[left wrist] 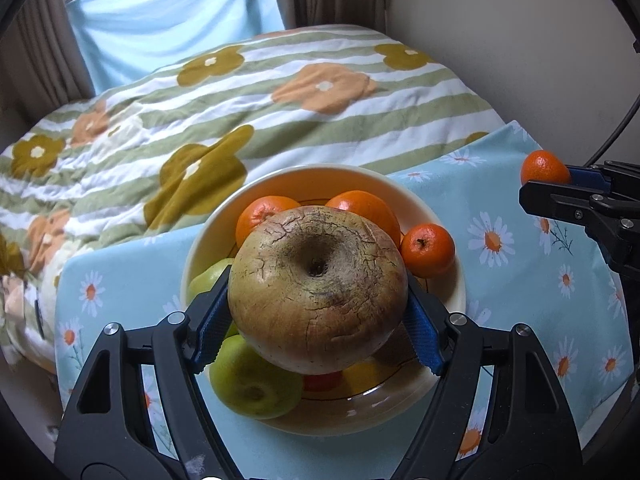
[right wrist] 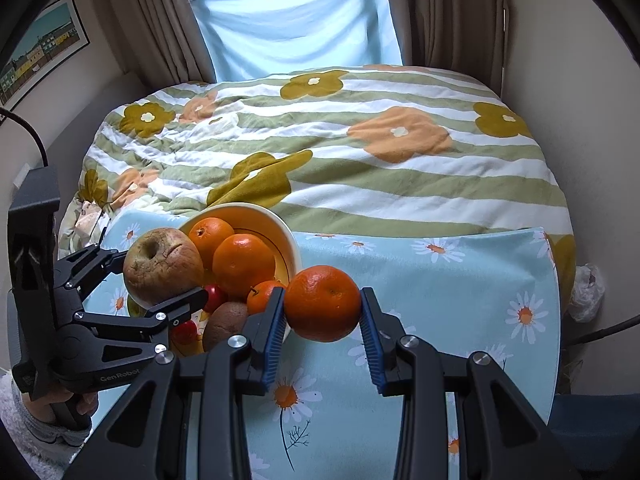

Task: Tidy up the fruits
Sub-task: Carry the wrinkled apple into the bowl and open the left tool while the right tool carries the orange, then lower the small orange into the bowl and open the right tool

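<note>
My left gripper is shut on a large wrinkled brown apple, held just above a cream bowl. Inside the bowl lie two oranges, a small tangerine, green apples and small red and yellow fruit. In the right wrist view my right gripper is shut on an orange tangerine, held over the tablecloth to the right of the bowl. That view also shows the left gripper with the apple, and a brown kiwi in the bowl.
The bowl stands on a light blue daisy-print tablecloth. Behind it lies a bed with a striped flower quilt. A crumpled plastic bag sits at the right edge. A person's hand grips the left tool.
</note>
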